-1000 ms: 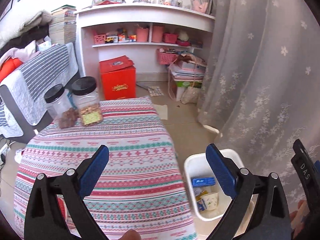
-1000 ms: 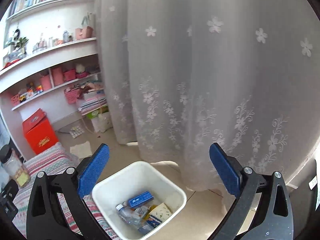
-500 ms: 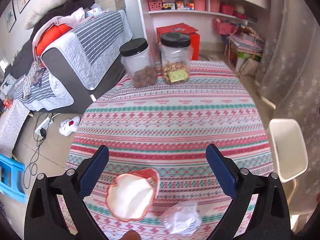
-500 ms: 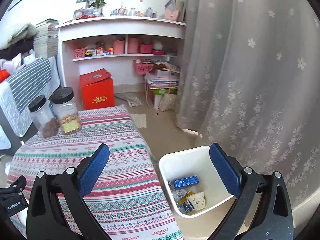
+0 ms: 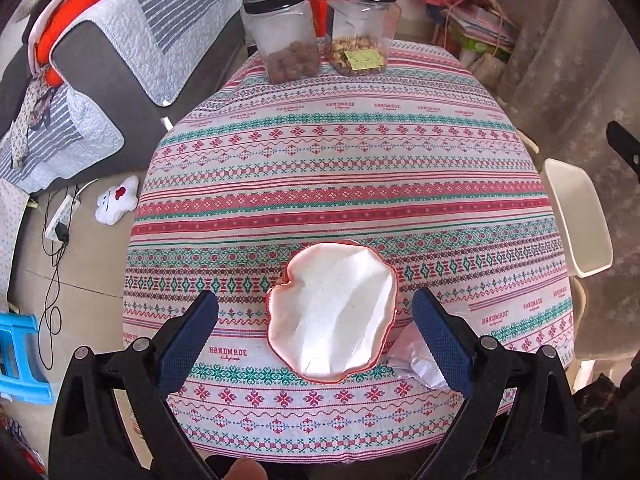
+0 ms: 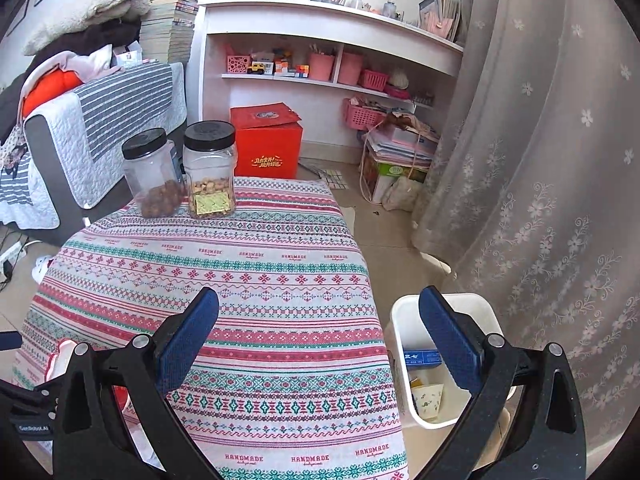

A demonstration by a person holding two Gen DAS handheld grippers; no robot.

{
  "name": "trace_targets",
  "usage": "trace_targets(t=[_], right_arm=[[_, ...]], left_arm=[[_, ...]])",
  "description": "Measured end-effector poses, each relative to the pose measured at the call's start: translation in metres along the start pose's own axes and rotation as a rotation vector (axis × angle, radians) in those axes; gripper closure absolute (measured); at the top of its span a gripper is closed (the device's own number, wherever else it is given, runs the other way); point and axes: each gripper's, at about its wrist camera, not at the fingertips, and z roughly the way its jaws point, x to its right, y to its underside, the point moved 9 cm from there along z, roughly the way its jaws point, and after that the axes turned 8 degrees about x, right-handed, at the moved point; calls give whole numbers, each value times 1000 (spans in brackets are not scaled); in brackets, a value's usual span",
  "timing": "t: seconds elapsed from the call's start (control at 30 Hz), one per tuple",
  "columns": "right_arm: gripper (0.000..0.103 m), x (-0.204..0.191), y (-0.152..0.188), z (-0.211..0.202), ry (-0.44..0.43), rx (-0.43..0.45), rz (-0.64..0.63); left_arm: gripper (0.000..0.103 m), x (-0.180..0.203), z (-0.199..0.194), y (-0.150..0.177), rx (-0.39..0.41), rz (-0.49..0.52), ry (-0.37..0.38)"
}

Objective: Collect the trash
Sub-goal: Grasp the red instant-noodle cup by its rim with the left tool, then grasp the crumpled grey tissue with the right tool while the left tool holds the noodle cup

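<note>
Striped table (image 5: 340, 168): 2 bits left, bag (image 5: 332, 312) at 6 o'clock, wrapper (image 5: 416, 354) beside. Bin (image 6: 402, 320) part filled. L gripper (image 5: 316, 320) + R gripper (image 6: 318, 334) jaws held apart, empty.

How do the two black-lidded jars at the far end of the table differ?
The left jar holds dark brown round pieces in a shallow layer; the right jar holds paler, tan pieces. The right jar carries a yellow-green label low on its front; the left jar shows none on the side facing the camera. In the right wrist view the right jar stands taller than the left jar. Both are clear plastic, upright, lids on, mostly empty, side by side on the patterned tablecloth.
</note>
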Motion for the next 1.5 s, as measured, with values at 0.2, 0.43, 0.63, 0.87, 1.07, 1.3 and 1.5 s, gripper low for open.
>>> trace_targets(t=[0.2,0.43,0.63,0.87,1.07,1.3,1.5], right_arm=[[7,-7,9,8,-1,-27,-31],[7,-15,17,15,-41,-64,-35],[7,-33,26,15,-108,-90,-103],[7,-73,54,13,-325,-168,-206],[7,-118,100,0,-554,-334,-247],[10,-135,159,20,-608,-655,-4],[16,-147,176,15,-655,-738,57]], left_arm=[[9,11,19,8,-40,105,-23],[8,5,37,16,-83,133,-40],[8,4,47,23,-132,122,-14],[26,-7,34,18,-123,-4,51],[26,-41,-1,-12,15,-171,106],[26,-57,-17,-26,69,-226,148],[26,-69,-9,-23,39,-234,124]])
